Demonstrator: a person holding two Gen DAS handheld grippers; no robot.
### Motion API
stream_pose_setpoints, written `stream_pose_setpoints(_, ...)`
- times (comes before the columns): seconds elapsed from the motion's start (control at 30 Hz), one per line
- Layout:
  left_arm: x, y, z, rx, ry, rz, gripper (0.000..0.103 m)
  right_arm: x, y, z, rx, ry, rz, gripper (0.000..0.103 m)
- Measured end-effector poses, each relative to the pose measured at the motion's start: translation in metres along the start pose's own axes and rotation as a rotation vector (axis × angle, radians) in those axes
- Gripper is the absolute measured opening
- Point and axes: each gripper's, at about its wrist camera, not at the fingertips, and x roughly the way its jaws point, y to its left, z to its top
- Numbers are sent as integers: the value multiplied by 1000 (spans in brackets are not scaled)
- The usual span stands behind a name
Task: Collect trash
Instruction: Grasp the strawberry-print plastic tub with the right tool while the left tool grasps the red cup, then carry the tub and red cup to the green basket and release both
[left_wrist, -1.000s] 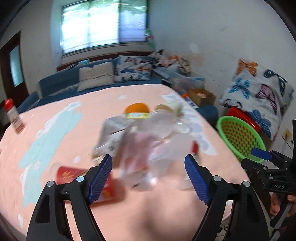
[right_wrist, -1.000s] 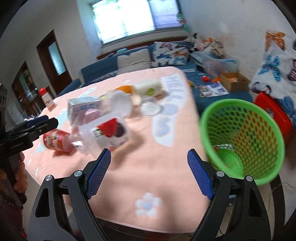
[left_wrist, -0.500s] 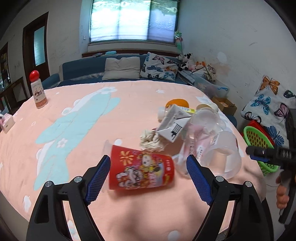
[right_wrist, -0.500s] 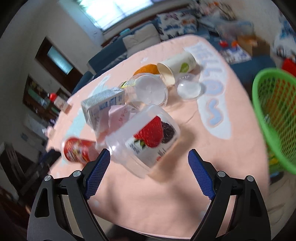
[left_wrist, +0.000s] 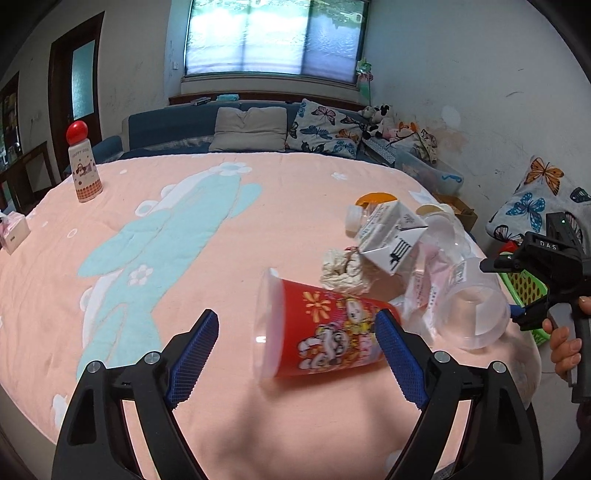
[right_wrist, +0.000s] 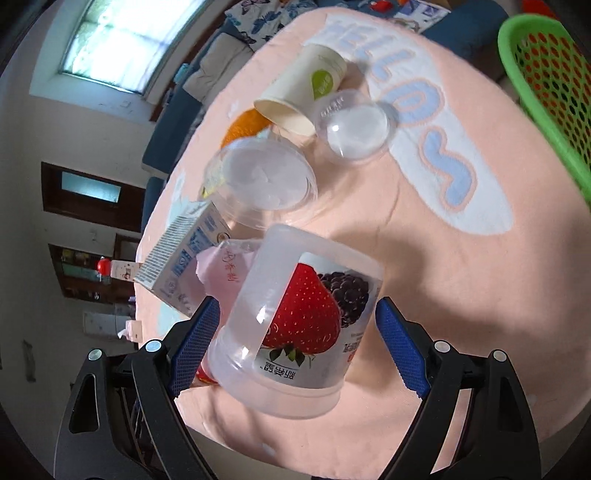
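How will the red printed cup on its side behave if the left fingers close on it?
The red cup lies on its side, so a nudge would probably roll it. It looks empty and thin-walled: likely light, and may flex under a squeeze.

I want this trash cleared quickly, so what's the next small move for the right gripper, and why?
Probably ease the right gripper a little further forward and close on the strawberry cup. The cup lies on its side between the open jaws, neither pad pressing on it yet, and the green basket stands just beyond the table edge.
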Motion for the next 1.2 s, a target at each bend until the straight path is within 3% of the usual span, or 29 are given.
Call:
stream_pose_setpoints(0.37,23,6,0,21,50,-43,83,10,1,-6,37,-5,-34,87)
stream_pose_setpoints(0.7,41,8,-1,24,97,-108,83,8,9,-11,-36,-12,-32,84)
stream_pose_setpoints(0.9,51,10,-2,15,123,-158,81,-2,24,-21,-144,-51,-61,83)
stream_pose_setpoints(1.03,51,10,-2,6,127,-225,61,-9,27,-28,-196,-71,-56,83)
stream_pose_setpoints(1.2,44,-3,-8,44,126,-284,46,-11,28,-35,-248,-65,-27,83)
